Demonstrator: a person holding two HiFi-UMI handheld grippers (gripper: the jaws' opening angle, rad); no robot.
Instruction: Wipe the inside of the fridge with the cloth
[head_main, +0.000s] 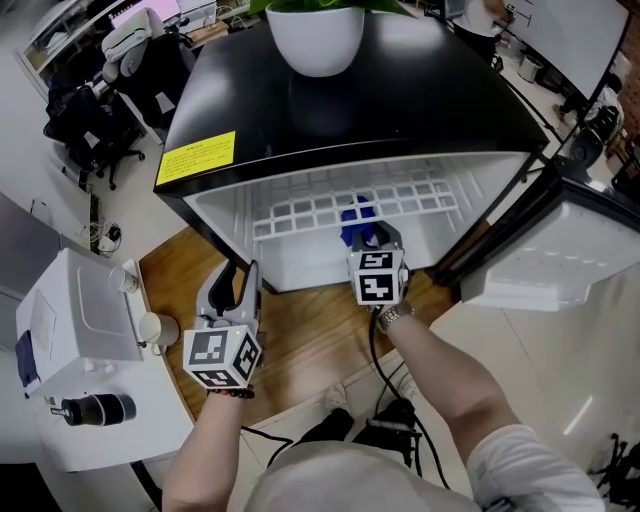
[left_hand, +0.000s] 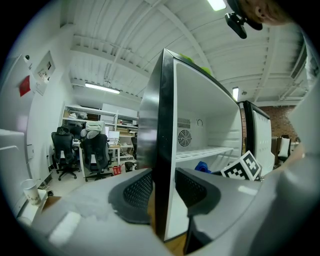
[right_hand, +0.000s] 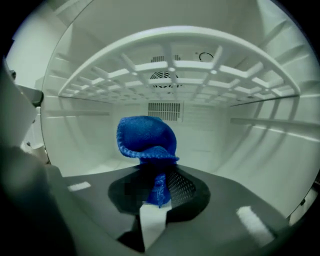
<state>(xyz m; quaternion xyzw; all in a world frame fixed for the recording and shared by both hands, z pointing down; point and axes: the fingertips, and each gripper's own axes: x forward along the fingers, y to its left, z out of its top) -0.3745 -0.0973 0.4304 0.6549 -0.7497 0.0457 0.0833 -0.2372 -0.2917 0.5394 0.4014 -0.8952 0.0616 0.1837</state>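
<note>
Blue cloth (right_hand: 146, 137) clamped in my right gripper (right_hand: 158, 189), inside fridge (head_main: 420, 110); left gripper (left_hand: 163, 192) grips its wall. Wiping mostly left, I reckon.

No word, brand or number can be read in any view. A yellow label (head_main: 195, 157) with black print sits on the black top of the fridge (head_main: 420, 110), at ten o'clock in the head view, near the top's front left corner. Its lines are too small to make out.

The left cube (head_main: 222, 358), on the left gripper (head_main: 235, 285) at seven o'clock, and the right cube (head_main: 377, 277), on the right gripper (head_main: 368, 238) just below centre, bear black-and-white square markers. These are patterns, not letters.

In the left gripper view a red sign (left_hand: 25, 86) and a white panel (left_hand: 45, 70) hang on the wall at ten o'clock, both illegible.
</note>
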